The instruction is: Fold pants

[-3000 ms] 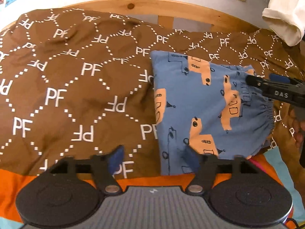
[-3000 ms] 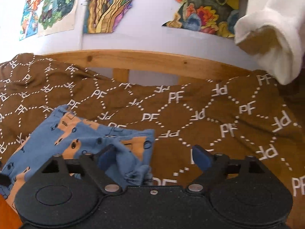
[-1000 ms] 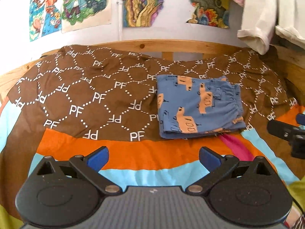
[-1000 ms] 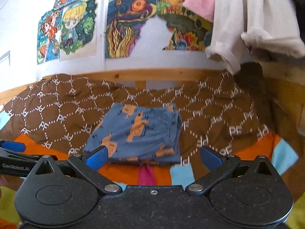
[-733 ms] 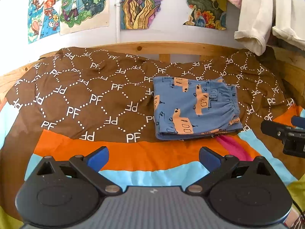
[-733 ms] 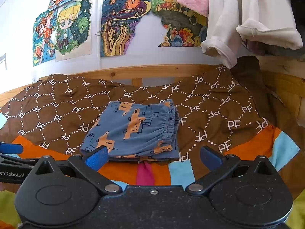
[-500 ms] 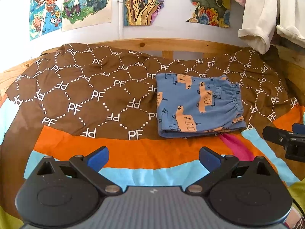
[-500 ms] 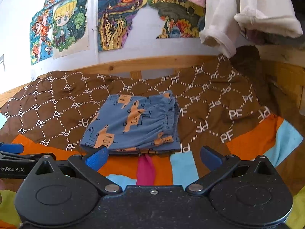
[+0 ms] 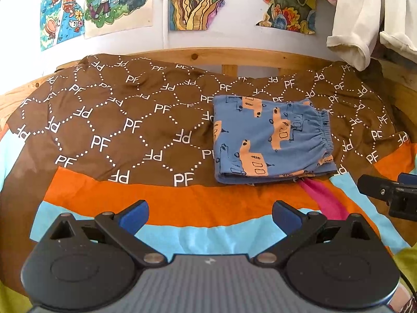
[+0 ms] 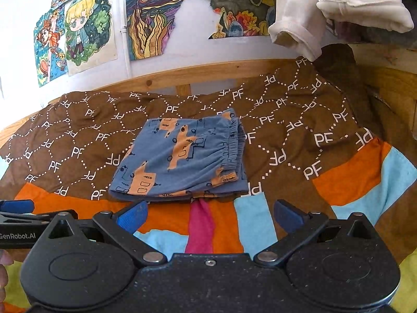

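Folded blue pants (image 9: 271, 140) with orange truck prints lie on the brown patterned blanket (image 9: 117, 125) of the bed, waistband toward the right, near edge at the blanket's striped border. The left claw (image 9: 209, 215) and right claw (image 10: 209, 215) hover well short of the pants, each spread wide and holding nothing. Drawings (image 10: 153, 18) hang on the wall behind.

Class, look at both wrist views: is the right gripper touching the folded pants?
Apart. In the right wrist view the right gripper is open, its fingertips short of the pants, with striped bedding between them.
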A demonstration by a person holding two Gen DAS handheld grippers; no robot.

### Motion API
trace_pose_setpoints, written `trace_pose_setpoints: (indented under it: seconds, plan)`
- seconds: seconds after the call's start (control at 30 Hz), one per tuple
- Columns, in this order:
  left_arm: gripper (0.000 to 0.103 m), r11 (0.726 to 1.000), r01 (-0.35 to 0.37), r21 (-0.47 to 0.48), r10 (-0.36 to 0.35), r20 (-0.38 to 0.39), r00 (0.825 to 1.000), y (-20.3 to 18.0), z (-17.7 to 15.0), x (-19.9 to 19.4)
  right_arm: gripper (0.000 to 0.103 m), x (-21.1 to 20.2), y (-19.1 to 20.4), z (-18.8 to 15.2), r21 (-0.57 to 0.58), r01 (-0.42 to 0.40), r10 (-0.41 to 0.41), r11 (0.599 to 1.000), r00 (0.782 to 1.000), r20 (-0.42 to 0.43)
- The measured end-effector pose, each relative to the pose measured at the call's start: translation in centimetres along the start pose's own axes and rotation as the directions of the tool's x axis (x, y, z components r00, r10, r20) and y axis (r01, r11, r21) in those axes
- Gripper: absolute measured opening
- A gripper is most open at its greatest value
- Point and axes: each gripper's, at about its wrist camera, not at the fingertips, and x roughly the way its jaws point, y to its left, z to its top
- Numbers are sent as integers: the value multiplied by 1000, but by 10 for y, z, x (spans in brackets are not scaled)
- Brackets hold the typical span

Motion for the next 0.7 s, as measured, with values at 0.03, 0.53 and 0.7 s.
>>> trace_pose_setpoints:
  seconds: [0.03,0.53,0.7]
  plan:
    - [103,1000,1,-2,-1,-1,1000,0,0,0,102,0,0,0,1,1,-1,1000,1000,-1]
    - [103,1000,-2,-12,2,-9,1000,2,-1,1,102,2,0,-1,-3,0,0,1000,1000,-17]
    - [103,1000,-1,-12,1,-10,1000,2,-1,1,102,3,0,-2,-9,2,-2,1000,1000,-22]
